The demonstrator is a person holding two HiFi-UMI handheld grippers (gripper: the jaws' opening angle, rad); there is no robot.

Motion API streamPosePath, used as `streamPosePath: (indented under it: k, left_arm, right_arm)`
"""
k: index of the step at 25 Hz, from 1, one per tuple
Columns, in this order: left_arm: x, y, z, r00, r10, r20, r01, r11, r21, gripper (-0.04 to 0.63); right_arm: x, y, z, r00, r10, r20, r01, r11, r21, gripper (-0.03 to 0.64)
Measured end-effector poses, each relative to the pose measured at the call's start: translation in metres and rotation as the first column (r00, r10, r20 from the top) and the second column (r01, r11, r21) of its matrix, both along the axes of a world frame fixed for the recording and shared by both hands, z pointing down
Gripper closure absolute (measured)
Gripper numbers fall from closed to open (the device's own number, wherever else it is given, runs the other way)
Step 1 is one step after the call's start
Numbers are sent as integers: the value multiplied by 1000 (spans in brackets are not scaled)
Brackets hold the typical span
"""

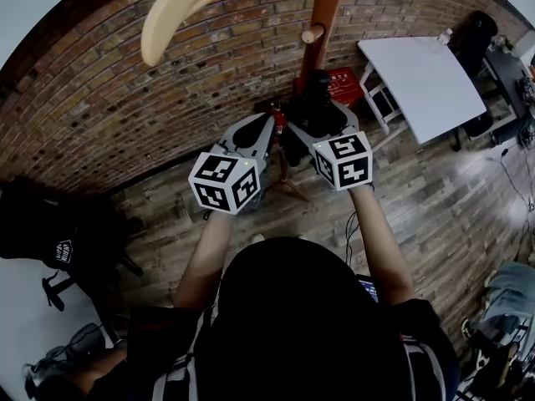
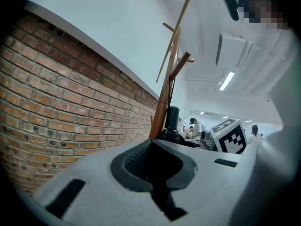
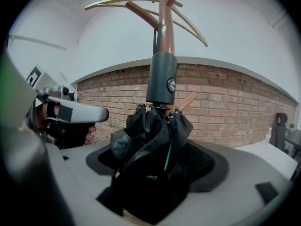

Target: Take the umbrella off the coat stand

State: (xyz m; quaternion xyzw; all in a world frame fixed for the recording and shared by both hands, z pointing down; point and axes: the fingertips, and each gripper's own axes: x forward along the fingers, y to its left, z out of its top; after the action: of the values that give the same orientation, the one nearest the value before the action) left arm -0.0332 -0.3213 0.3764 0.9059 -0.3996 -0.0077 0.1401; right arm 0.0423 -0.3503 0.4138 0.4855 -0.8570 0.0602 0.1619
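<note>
The right gripper (image 3: pixel 153 187) has its jaws clamped on the folded black umbrella (image 3: pixel 157 126) (handle upward), which is right at the coat stand (image 3: pixel 163 27) pole, before the brick wall (image 3: pixel 225 98). The left gripper (image 2: pixel 153 171), jaws closed on nothing, is just beside.

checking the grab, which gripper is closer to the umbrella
Right. The right gripper is shut on the folded umbrella; the left gripper is shut and empty beside it.
</note>
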Motion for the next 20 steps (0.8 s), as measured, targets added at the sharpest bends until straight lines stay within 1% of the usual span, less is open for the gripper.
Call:
streamPosePath:
  k: [7,11,12,14,16,20]
  left_arm:
    - [3,0,-1,1000,3,0,-3,1000,-4,577]
    - [4,-2,1,1000,2,-1,-2,1000,-12,577]
    - [4,-2,2,1000,1,-2,-1,1000,-15,577]
    - [4,-2,3,1000,2,-2,-2,1000,-20,577]
    - [4,-2,3,1000,4,-3,-4,1000,-21,577]
    - [4,-1,2,1000,9,-6,-9,1000,-20,577]
  right_arm:
    - [0,1,0,999,-21,-35,20,1000,-8,230]
    - [1,2,1,997,-43,-57,41,999,-35,236]
    - [1,2,1,997,-41,-63,39,998,-41,243]
    - [2,3,0,997,-34,-70,30,998,-47,281]
    - [1,4,0,998,-24,-55,21,998,-56,301]
    - [-1,6,0,999,-13,-51,10,998,-63,313]
